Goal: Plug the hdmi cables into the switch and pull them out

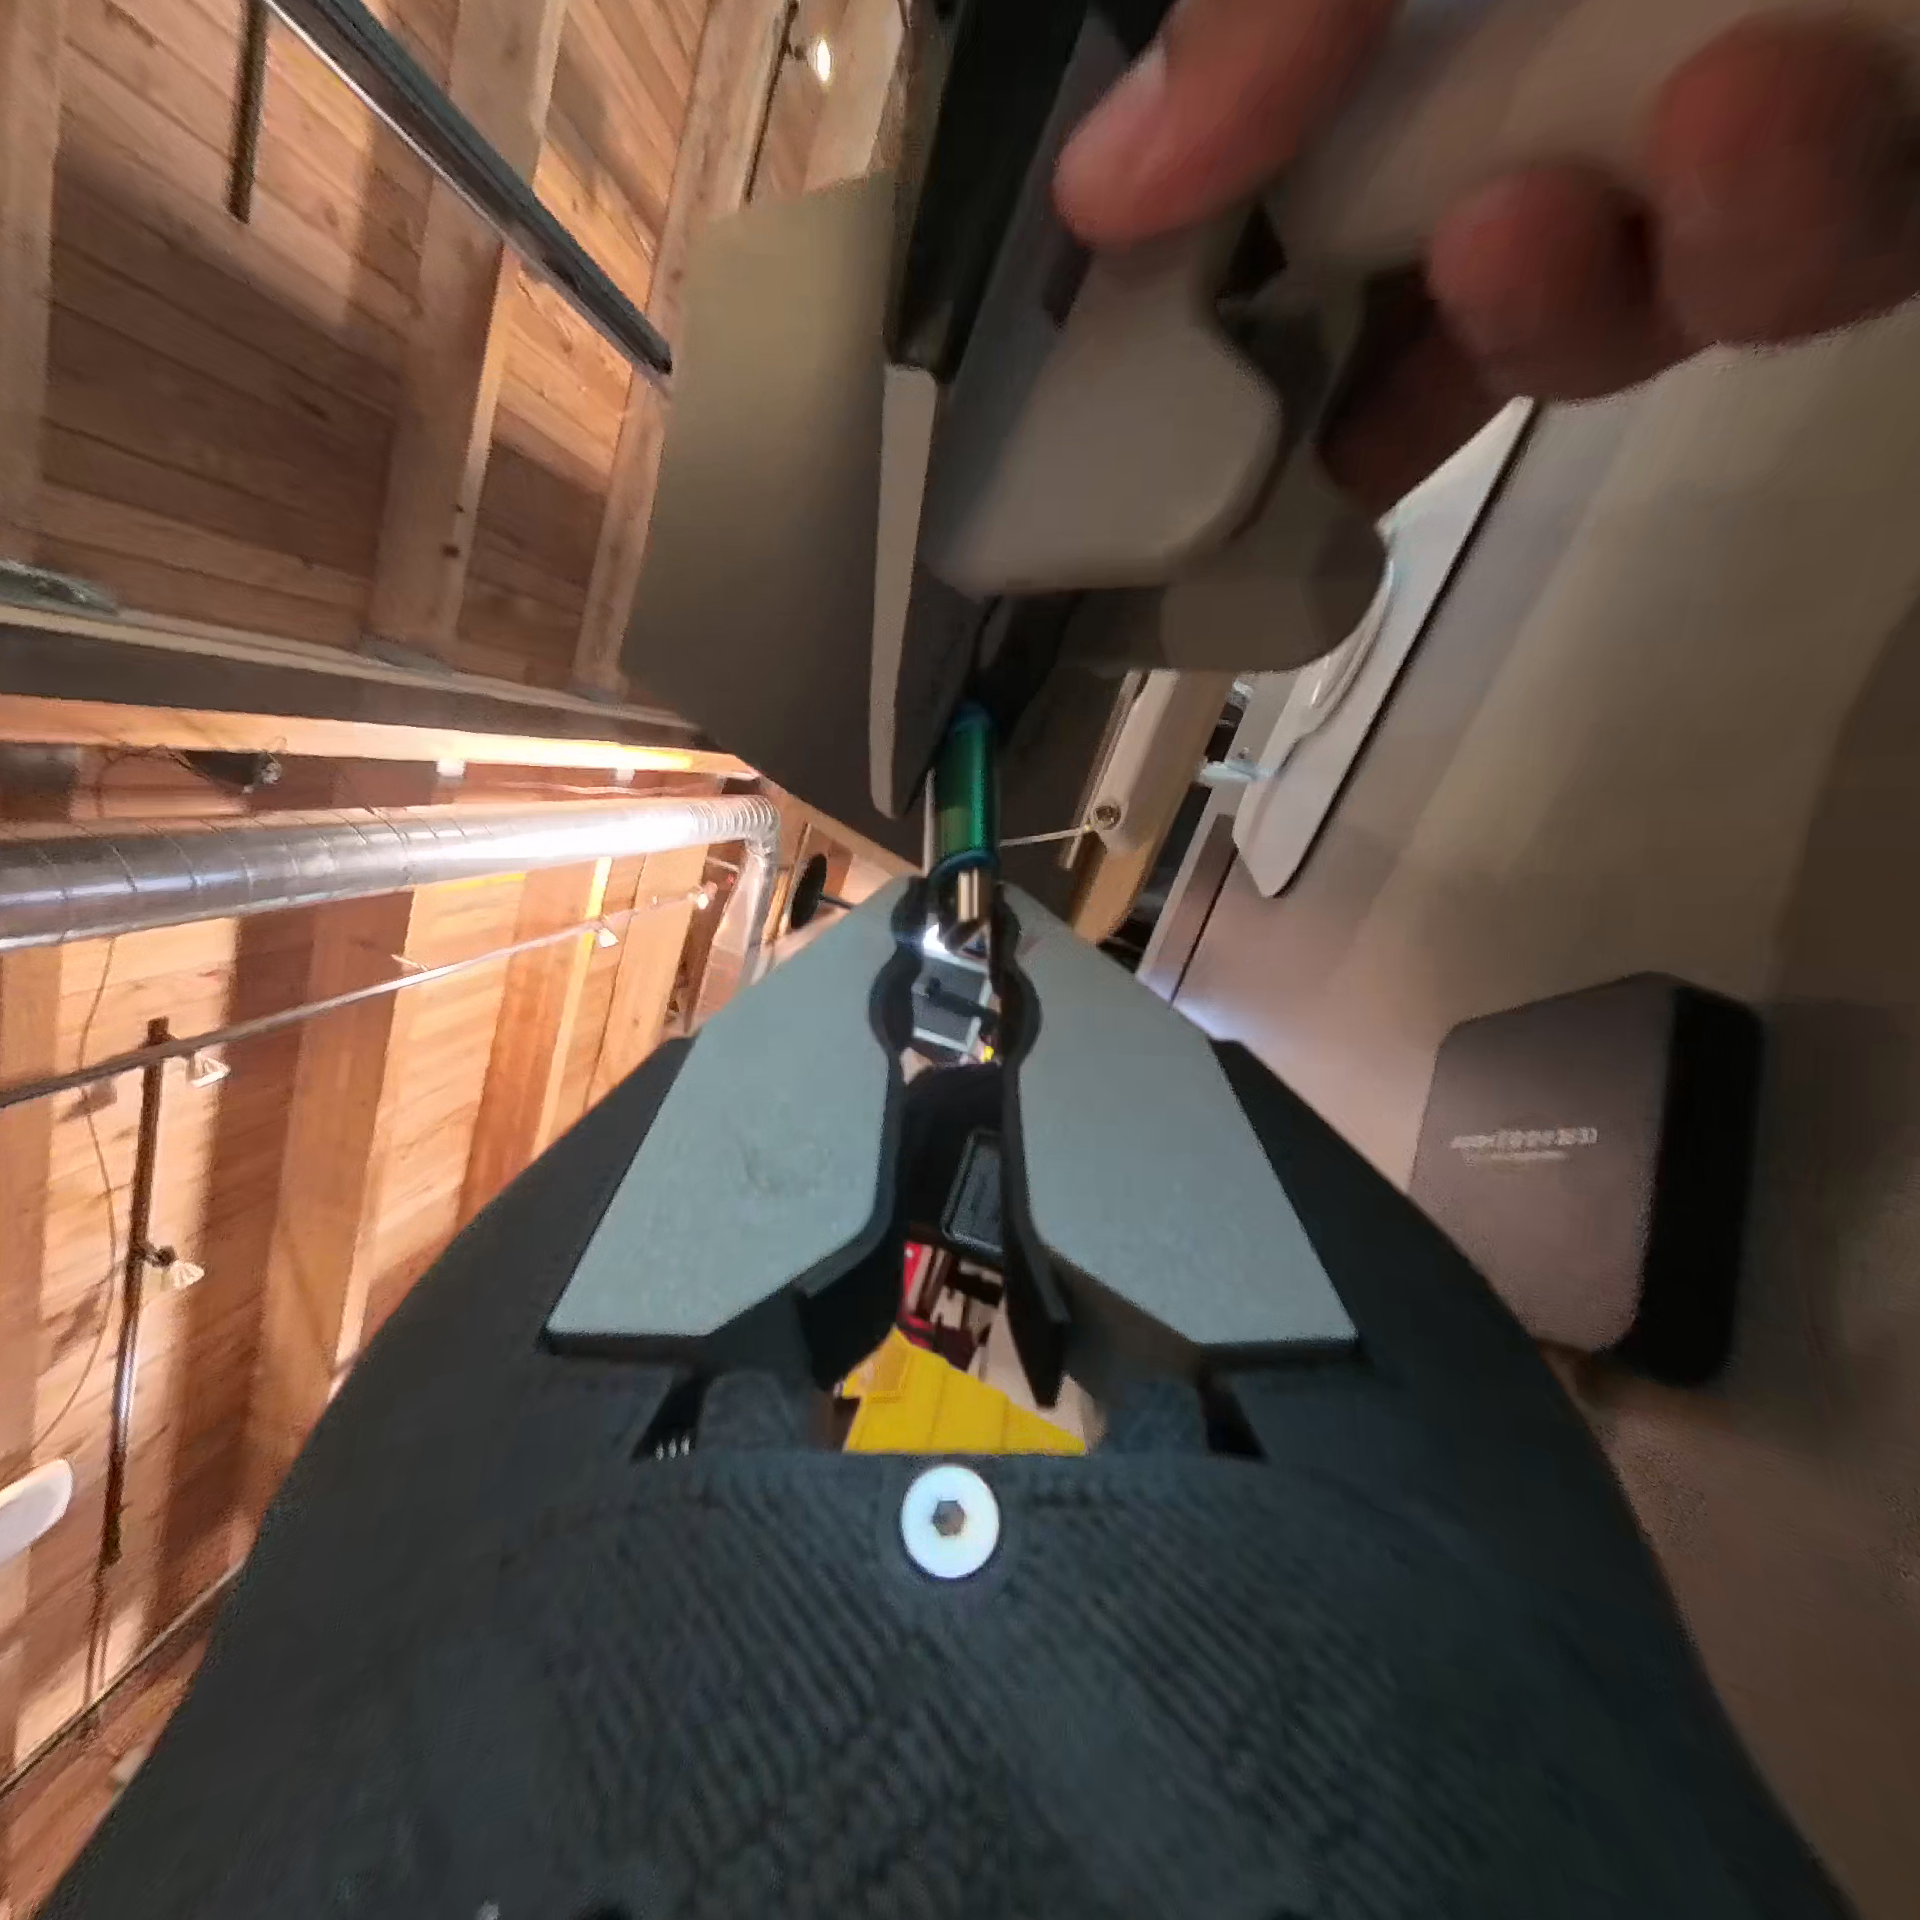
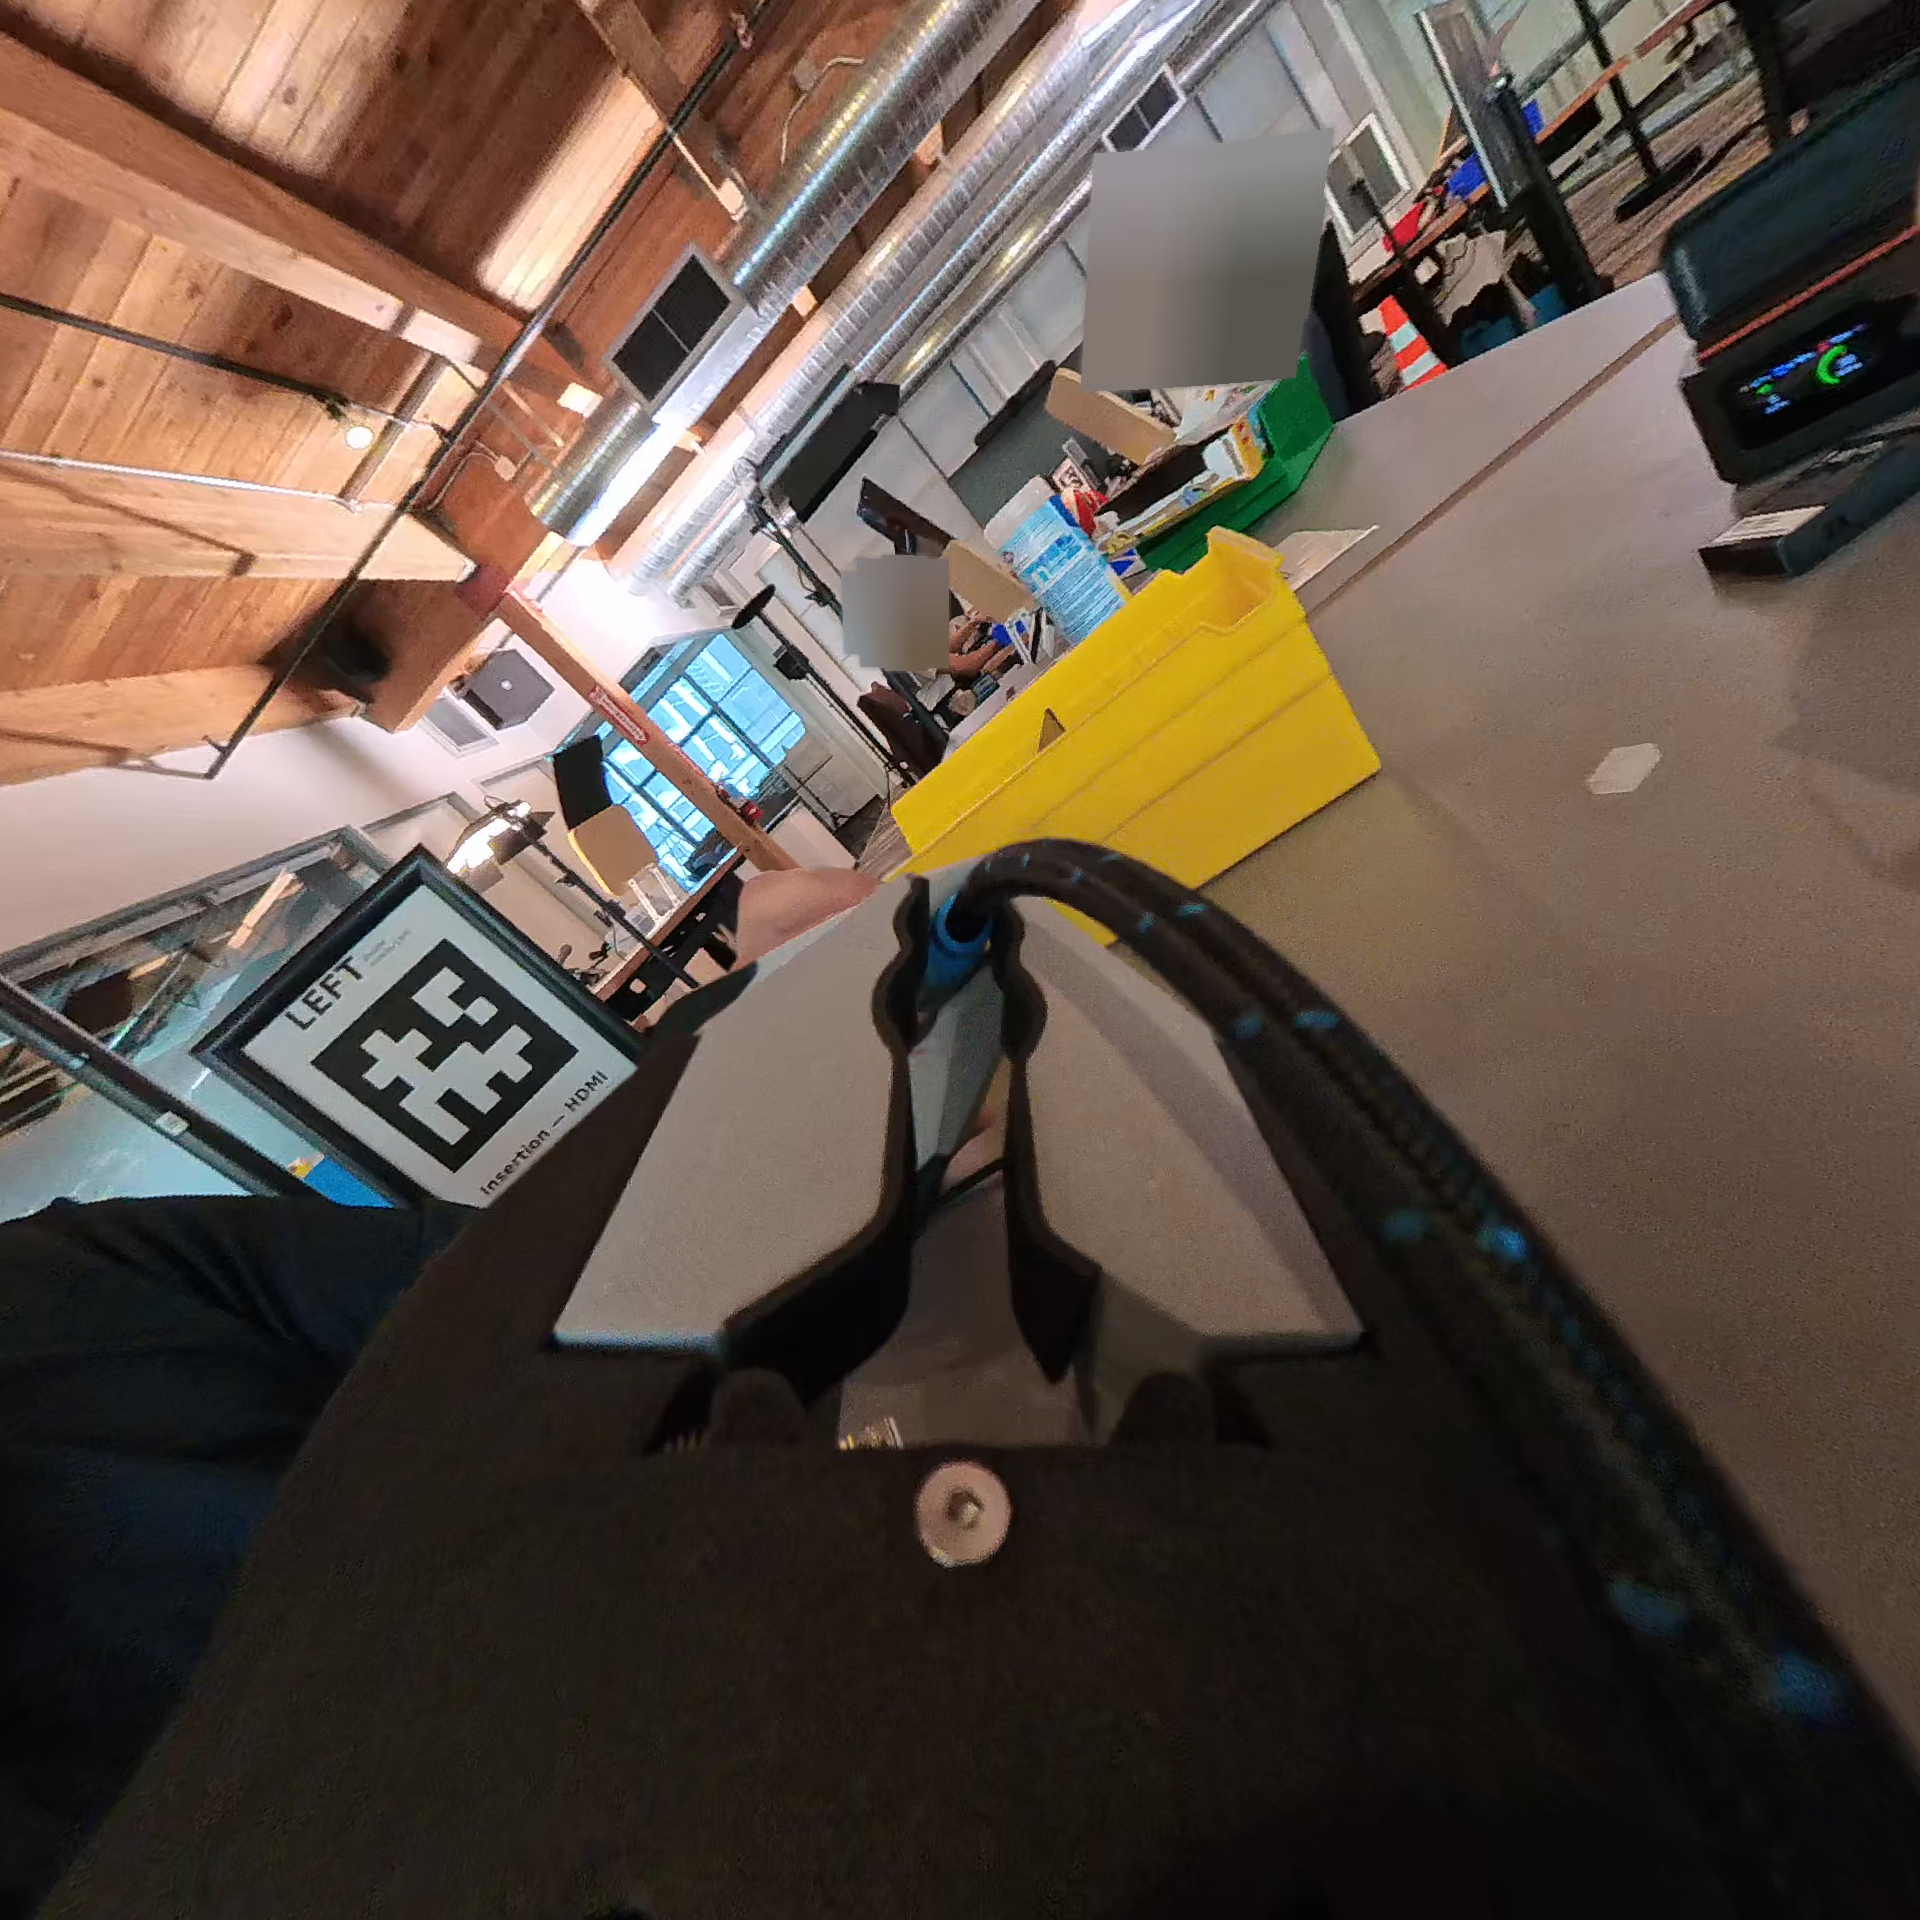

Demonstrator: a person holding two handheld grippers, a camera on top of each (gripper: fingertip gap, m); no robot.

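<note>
In the left wrist view my left gripper [image 1: 951,935] is shut on a small dark hdmi switch [image 1: 943,1000] with metal parts, held between the jaws. A green connector [image 1: 962,805] sticks out just past the fingertips. The right gripper [image 1: 940,748], held by a person's hand [image 1: 1455,177], reaches down onto that connector from above. In the right wrist view my right gripper [image 2: 951,935] is shut on a blue connector [image 2: 948,940]. Its black braided hdmi cable [image 2: 1455,1195] with blue flecks loops back to the right. The switch is hidden there.
A grey table [image 2: 1558,831] carries a yellow bin [image 2: 1143,727], a green bin [image 2: 1288,426] with clutter, and a black device with a lit screen [image 2: 1808,384]. A framed marker card [image 2: 416,1039] stands on the left. A black box [image 1: 1579,1174] lies near the left gripper. Only a small space, under 4 cm, lies between the two pairs of fingers.
</note>
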